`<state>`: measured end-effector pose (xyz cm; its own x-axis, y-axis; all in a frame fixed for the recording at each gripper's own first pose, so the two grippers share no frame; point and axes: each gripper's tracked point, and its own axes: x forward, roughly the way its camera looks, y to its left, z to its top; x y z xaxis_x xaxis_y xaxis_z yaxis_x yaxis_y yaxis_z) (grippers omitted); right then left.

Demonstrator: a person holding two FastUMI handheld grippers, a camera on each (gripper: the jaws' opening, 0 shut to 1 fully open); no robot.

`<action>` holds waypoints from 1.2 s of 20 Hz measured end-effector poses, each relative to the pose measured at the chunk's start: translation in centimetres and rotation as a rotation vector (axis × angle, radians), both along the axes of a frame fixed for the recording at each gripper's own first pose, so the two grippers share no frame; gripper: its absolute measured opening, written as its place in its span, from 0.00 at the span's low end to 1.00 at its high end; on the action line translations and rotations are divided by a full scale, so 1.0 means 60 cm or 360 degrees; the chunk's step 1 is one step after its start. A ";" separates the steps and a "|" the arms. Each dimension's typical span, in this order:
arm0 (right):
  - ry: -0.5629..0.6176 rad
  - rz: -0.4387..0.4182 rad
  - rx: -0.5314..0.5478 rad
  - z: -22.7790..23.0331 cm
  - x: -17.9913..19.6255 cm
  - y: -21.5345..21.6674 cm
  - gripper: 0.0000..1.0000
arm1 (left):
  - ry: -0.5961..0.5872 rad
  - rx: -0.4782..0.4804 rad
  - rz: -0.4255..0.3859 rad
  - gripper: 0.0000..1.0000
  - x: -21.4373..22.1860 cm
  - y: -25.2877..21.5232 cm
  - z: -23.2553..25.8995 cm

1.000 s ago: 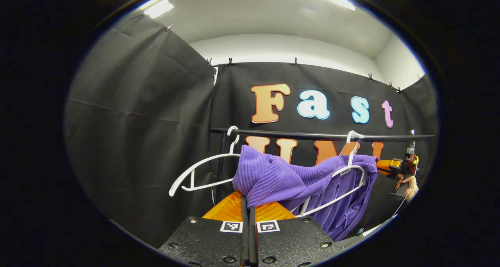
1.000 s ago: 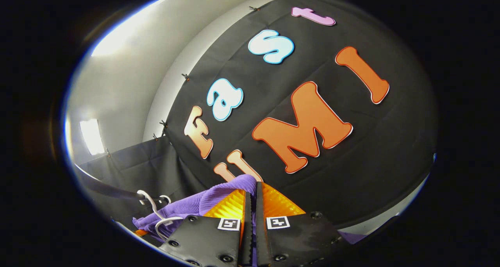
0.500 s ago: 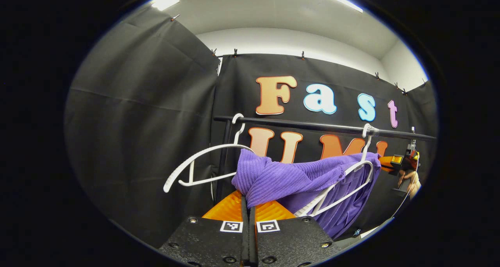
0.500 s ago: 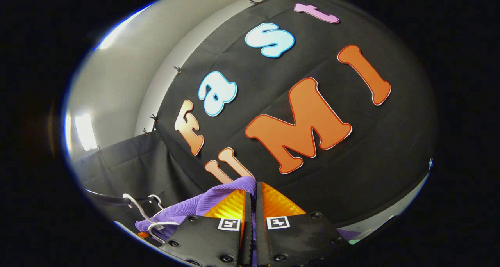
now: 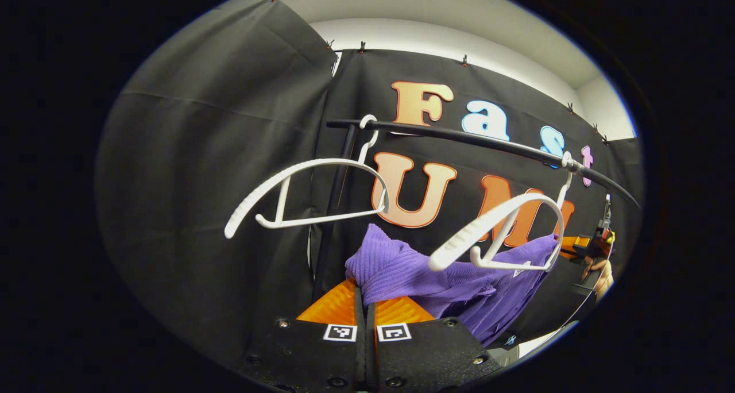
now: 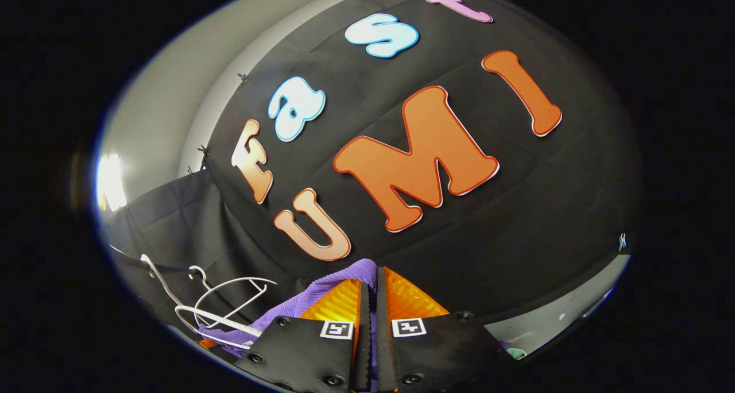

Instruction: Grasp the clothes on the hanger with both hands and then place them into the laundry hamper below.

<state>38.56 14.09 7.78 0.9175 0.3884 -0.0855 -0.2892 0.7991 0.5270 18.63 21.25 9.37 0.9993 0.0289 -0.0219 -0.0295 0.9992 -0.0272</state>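
While we hold it at both ends: the purple garment [image 5: 436, 272] hangs below the two white hangers, already off them, so it can go down to the hamper.
Left gripper [image 5: 366, 307]: our fingers are pressed together on one bunched end of the knit, which rises just above the fingertips.
Right gripper [image 6: 370, 292]: fingers drawn close with purple cloth in the slit between them; we judge it a pinch on the other end. In the left gripper view it shows far right, with a hand [image 5: 600, 269] on it.
Long axis: the cloth runs roughly level from one gripper to the other, sagging in the middle, with loose fabric hanging down.
Hangers: the near hanger [image 5: 499, 232] and the far hanger [image 5: 304, 192] hang bare on the black rail [image 5: 459, 140].
Why two grips: spreading the ends keeps the cloth from catching.
Next, as we judge: lower both ends together.
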 end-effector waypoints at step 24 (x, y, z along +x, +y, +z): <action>0.0349 -0.0200 -0.0246 -0.268 -0.182 -0.061 0.11 | 0.0316 0.0183 -0.0250 0.00 -0.030 -0.083 -0.193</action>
<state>27.62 10.45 -8.27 0.9108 0.2399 -0.3361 -0.0757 0.8972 0.4351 16.85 16.27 -2.22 0.9682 -0.1122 -0.2236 0.1324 0.9882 0.0775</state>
